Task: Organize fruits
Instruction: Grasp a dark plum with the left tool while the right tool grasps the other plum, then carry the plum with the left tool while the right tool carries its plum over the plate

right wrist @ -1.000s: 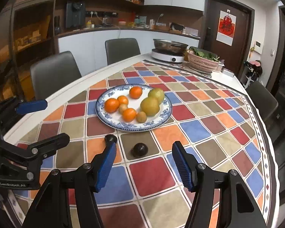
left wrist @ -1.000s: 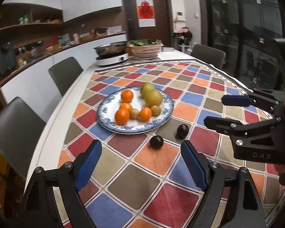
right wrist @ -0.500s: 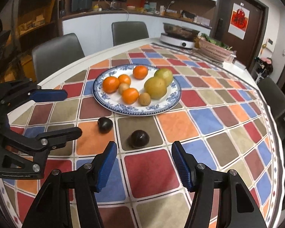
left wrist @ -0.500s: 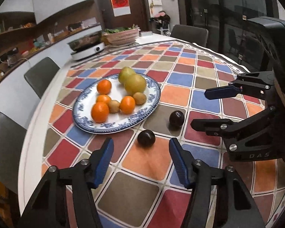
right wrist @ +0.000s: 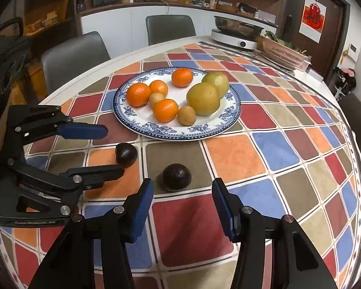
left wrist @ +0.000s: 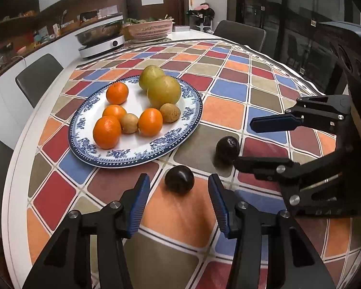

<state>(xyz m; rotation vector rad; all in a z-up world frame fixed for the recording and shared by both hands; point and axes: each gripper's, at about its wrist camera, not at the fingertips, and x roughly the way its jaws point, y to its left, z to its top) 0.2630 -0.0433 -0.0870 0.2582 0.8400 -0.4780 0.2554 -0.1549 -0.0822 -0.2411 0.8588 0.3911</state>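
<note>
Two dark round fruits lie on the chequered tablecloth in front of a blue-rimmed plate point(left wrist: 137, 159) point(right wrist: 175, 136) holding several oranges, two yellow-green fruits and two small brown ones. My left gripper point(left wrist: 178, 177) is low over the cloth. Its jaws are closing, with the nearer dark fruit point(left wrist: 179, 179) point(right wrist: 126, 154) at the fingertips and the pads clear of it. My right gripper point(right wrist: 182, 181) point(left wrist: 243, 142) flanks the other dark fruit point(right wrist: 176, 177) point(left wrist: 227, 148) in the same way, jaws closing, gaps on both sides. The left gripper point(right wrist: 114, 149) also shows in the right wrist view.
An induction cooker with a pan point(left wrist: 99, 41) and a pink basket of greens point(left wrist: 150, 29) stand at the table's far end. Grey chairs point(right wrist: 72, 55) ring the table. The bare white table edge point(left wrist: 14, 180) runs along the cloth's left side.
Both grippers have come down and forward toward the two dark fruits, which now sit at their fingertips. Both pairs of jaws have narrowed, the left one much more.
</note>
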